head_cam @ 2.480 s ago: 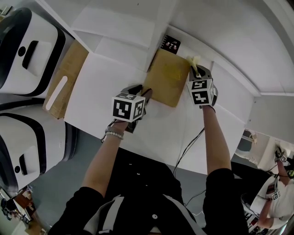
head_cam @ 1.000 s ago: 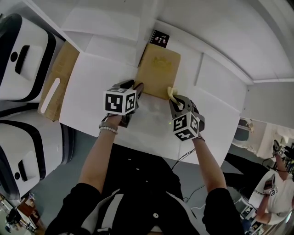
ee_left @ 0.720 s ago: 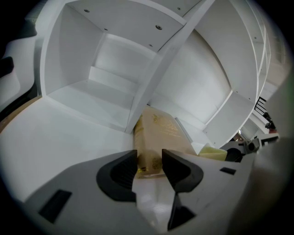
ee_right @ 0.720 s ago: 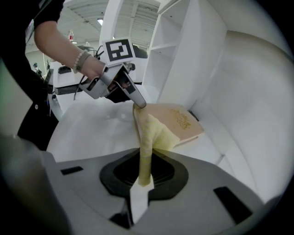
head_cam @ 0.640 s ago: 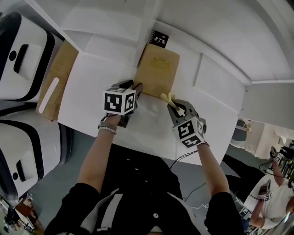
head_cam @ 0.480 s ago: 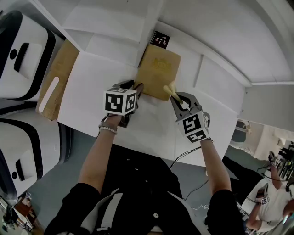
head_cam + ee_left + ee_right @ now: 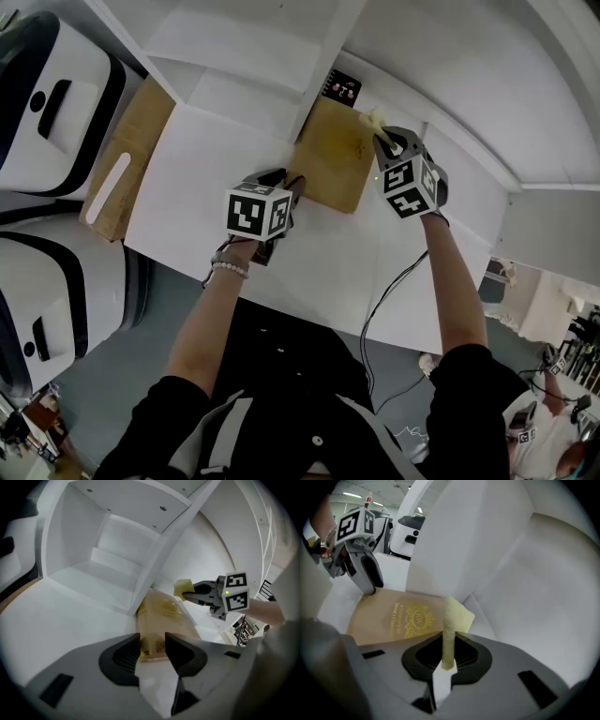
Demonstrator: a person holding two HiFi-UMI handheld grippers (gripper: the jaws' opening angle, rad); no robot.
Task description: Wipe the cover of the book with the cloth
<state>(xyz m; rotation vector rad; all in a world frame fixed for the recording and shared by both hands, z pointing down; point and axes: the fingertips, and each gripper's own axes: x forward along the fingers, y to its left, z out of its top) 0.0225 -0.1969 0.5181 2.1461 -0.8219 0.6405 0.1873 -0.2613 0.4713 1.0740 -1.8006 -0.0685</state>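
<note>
Pinching the cloth in my right claw, I stood at the far right corner of the book; it lay flat on the table, its length running back to my spread left claw.

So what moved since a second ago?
The right gripper, shut on the yellow cloth, slid across the book from its near edge to its far right corner. The left gripper stayed at the book's near left corner; the book kept its place.
</note>
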